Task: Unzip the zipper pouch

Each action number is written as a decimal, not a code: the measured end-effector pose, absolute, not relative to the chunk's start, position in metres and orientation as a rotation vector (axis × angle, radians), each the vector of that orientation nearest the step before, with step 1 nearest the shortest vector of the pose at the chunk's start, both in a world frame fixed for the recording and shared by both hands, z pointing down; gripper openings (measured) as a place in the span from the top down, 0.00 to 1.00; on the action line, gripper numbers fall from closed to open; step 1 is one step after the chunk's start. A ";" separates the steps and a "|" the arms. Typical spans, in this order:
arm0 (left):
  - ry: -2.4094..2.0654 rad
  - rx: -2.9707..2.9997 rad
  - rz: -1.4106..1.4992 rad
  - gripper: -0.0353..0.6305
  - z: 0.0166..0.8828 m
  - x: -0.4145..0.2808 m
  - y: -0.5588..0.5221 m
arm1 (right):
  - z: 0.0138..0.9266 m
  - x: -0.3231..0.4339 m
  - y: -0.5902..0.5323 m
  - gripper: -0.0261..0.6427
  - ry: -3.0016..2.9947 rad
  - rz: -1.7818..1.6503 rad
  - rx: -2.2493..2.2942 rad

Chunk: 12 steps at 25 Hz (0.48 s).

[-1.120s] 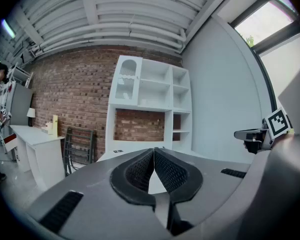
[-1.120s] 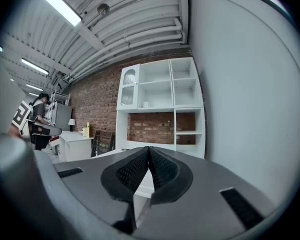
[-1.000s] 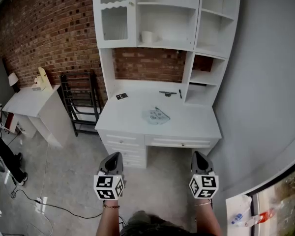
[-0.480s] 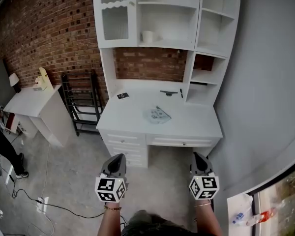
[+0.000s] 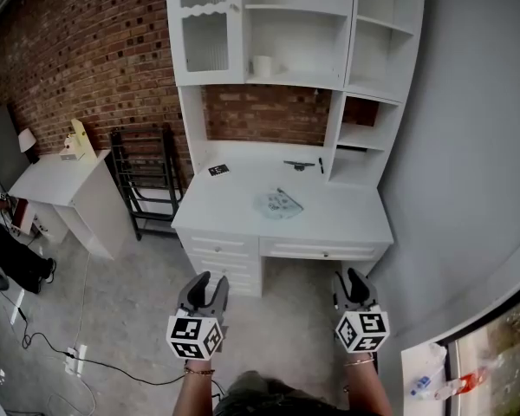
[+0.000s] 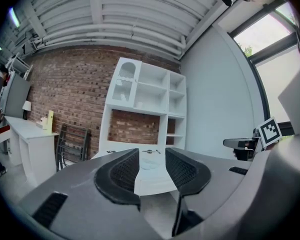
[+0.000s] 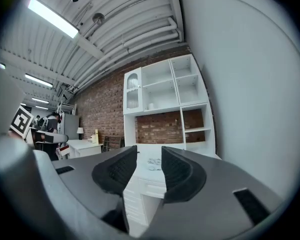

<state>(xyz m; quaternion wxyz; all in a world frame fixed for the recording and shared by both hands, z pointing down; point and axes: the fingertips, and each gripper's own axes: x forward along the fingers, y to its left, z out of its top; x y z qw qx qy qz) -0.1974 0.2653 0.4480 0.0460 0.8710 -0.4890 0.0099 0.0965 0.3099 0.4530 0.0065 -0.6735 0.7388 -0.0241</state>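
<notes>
The zipper pouch [image 5: 280, 203], pale and see-through, lies flat in the middle of the white desk [image 5: 234, 211], far ahead of both grippers. My left gripper [image 5: 208, 281] and right gripper [image 5: 348, 277] hover level over the floor in front of the desk drawers, side by side and pointing at the desk. Both pairs of jaws have just been opening and hold nothing. In the left gripper view the left gripper [image 6: 151, 156] shows the desk top through its gap. Between the parted jaws of the right gripper [image 7: 149, 154] the pouch [image 7: 154, 162] shows small and distant.
A white hutch [image 5: 295, 33] with a cup [image 5: 262, 66] tops the desk. A black tool [image 5: 296, 164] and a small black card [image 5: 217, 170] lie near the back. At the left stand a black rack [image 5: 147, 180] and a white side table [image 5: 61, 176]. Cables [image 5: 95, 367] cross the floor.
Both grippers' jaws, shut in the earlier frames, now stand apart. The hands have stayed almost in place. A person at the left edge has shifted.
</notes>
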 end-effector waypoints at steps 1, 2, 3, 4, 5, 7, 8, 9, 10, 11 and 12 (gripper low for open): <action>-1.487 2.660 0.030 0.72 0.448 -0.197 0.266 | 0.454 0.095 0.309 0.73 2.324 -0.083 -2.094; -1.486 2.662 0.034 0.66 0.448 -0.197 0.267 | 0.455 0.093 0.309 0.71 2.337 -0.088 -2.085; -1.488 2.662 0.039 0.61 0.448 -0.197 0.267 | 0.456 0.091 0.309 0.69 2.350 -0.089 -2.077; -1.494 2.663 0.047 0.56 0.448 -0.197 0.268 | 0.455 0.088 0.309 0.67 2.361 -0.086 -2.068; -1.501 2.664 0.057 0.51 0.447 -0.197 0.268 | 0.455 0.087 0.309 0.64 2.370 -0.081 -2.058; -1.507 2.676 0.089 0.43 0.448 -0.197 0.269 | 0.454 0.084 0.310 0.55 2.387 -0.072 -2.038; -1.507 2.686 0.113 0.39 0.448 -0.196 0.270 | 0.454 0.083 0.310 0.50 2.396 -0.069 -2.029; -1.508 2.696 0.141 0.34 0.449 -0.194 0.270 | 0.453 0.082 0.310 0.46 2.404 -0.067 -2.023; -1.513 2.706 0.166 0.30 0.449 -0.192 0.270 | 0.452 0.083 0.309 0.42 2.408 -0.065 -2.018; -1.517 2.712 0.177 0.28 0.449 -0.190 0.269 | 0.451 0.083 0.308 0.38 2.411 -0.063 -2.014; -1.517 2.713 0.173 0.26 0.448 -0.188 0.269 | 0.450 0.084 0.306 0.33 2.415 -0.062 -2.009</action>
